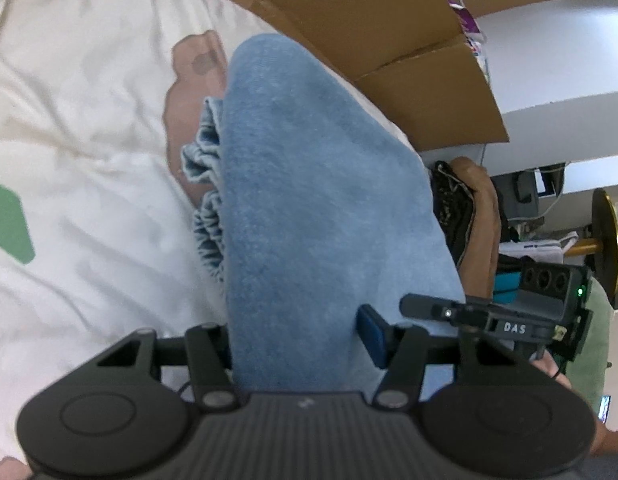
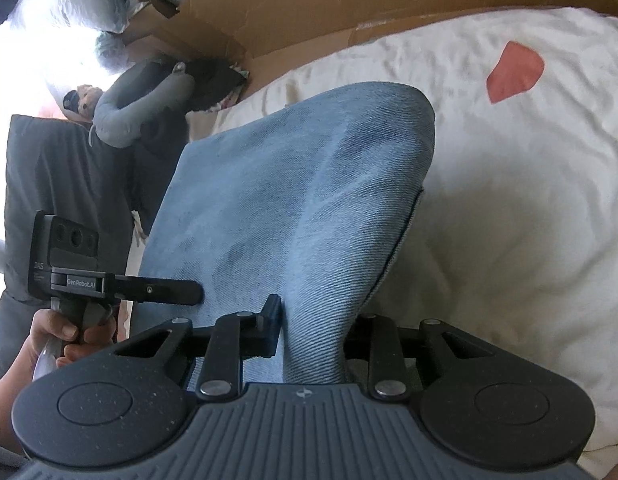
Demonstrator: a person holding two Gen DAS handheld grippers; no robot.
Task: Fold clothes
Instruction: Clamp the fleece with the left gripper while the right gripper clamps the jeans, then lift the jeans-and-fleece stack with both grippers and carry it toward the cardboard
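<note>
Left wrist view: left tongs (image 1: 295, 344) clenched on a thick fold of the blue denim garment (image 1: 309, 184). Blue pad (image 1: 371, 334) presses the right side of the cloth; the left pad is hidden behind the fabric. Denim runs up and away from the tongs as a raised ridge over the white bed cover (image 1: 89, 120), with a gathered, ruffled hem (image 1: 207, 184) bunched along its left side. Cover has a brown patch (image 1: 189, 76) just left of the ridge and a green patch (image 1: 9, 224) toward its left edge. Cardboard (image 1: 369, 20) lies along the far edge of the bed. The right tongs' device body shows at the right of this view, its finger (image 1: 429, 307) touching the denim's right edge.

Right wrist view: right tongs (image 2: 313, 334) clenched on a narrower pleat of the same denim (image 2: 301, 184). Left pad is visible against the cloth, right one hidden. The fabric fans out from the grip into a broad, taut sheet held off the bed cover (image 2: 529, 220), with a stitched edge down its right side. A red patch (image 2: 515, 72) sits on the cover toward the far right corner. The left tongs' finger (image 2: 165, 290) is against the denim's left side, and a hand (image 2: 65, 336) grips that handle. Grey clothing (image 2: 65, 184) is piled off the bed's left edge, with cardboard (image 2: 349, 4) beyond.
</note>
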